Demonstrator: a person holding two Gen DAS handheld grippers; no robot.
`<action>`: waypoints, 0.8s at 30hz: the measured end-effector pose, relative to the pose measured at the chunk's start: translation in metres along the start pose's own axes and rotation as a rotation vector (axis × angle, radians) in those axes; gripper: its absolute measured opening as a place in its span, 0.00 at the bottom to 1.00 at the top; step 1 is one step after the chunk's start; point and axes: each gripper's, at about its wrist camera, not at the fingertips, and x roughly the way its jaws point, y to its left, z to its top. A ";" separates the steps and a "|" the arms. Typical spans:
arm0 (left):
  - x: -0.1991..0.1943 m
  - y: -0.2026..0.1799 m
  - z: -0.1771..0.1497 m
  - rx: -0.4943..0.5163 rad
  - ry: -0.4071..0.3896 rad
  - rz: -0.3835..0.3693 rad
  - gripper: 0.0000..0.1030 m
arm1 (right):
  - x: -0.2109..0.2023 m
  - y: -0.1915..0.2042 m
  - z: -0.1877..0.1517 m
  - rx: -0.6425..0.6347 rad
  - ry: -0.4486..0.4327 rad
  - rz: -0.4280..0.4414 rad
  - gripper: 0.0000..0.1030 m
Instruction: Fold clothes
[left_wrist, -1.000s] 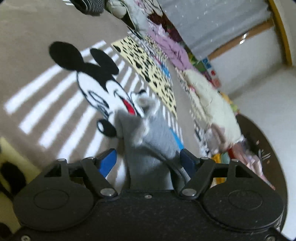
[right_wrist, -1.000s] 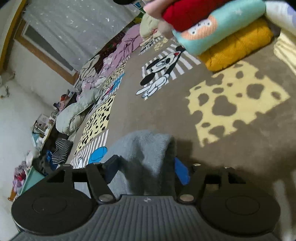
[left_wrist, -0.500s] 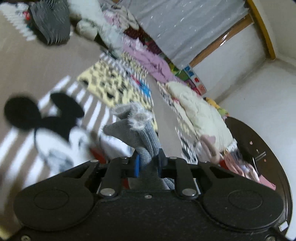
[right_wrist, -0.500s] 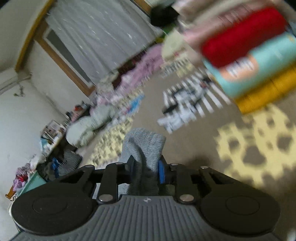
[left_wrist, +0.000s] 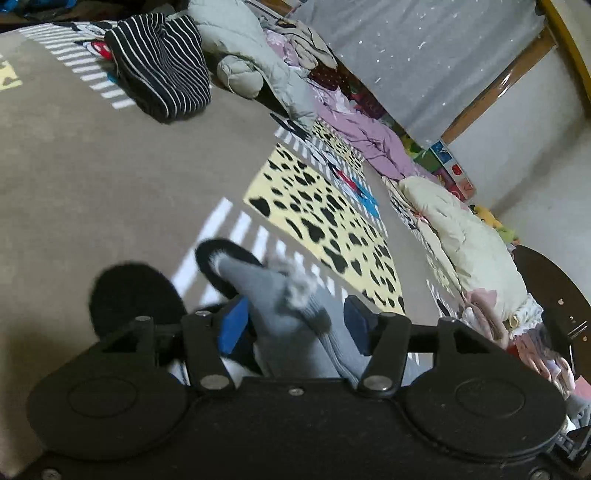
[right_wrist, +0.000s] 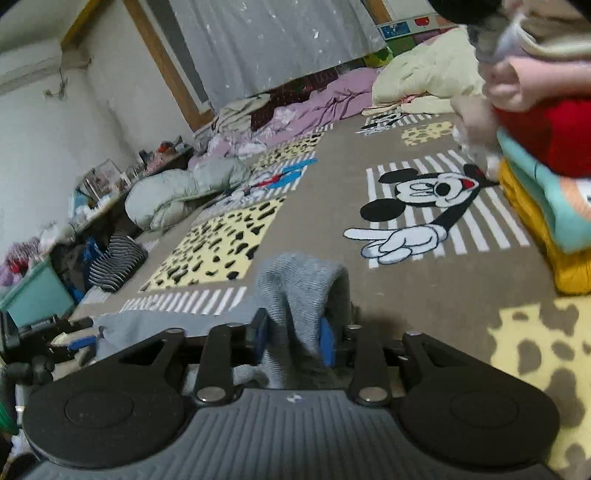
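Half a second back both grippers were pinched tight on the cloth and lifted, now they've dropped low again; the left gripper (left_wrist: 295, 325) has sprung wide, its blue pads standing clear on either side of the grey knit garment (left_wrist: 291, 317), so that end looks released; the right gripper (right_wrist: 291, 338) has its pads close in against a bunched fold of the same grey knit (right_wrist: 301, 291), so I'd call that one gripping the garment, though not as hard as before.

Garment sits right in front of both tools, draped down onto the cartoon-mouse rug (right_wrist: 436, 295); one fuzzy end pokes up between the left jaws.

For doing this bit well, my guess: lay the edge flat before the right side lets go, keep both ends level so the fold doesn't skew; don't drag the fluffy trim.

Pose: both tools held low, nearly along the rug, pointing across the room; further off a folded stack (right_wrist: 546, 184) on the right, striped top (left_wrist: 162, 66) and bedding heaps beyond.
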 end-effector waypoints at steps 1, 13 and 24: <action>0.003 0.000 0.004 0.008 0.002 0.005 0.55 | 0.001 -0.003 0.000 0.013 0.005 0.005 0.50; 0.053 -0.030 0.039 0.139 0.165 0.053 0.55 | 0.025 -0.002 -0.002 0.033 0.052 0.005 0.53; 0.090 -0.053 0.054 0.293 0.343 0.088 0.53 | 0.033 0.000 0.011 -0.029 0.124 0.016 0.53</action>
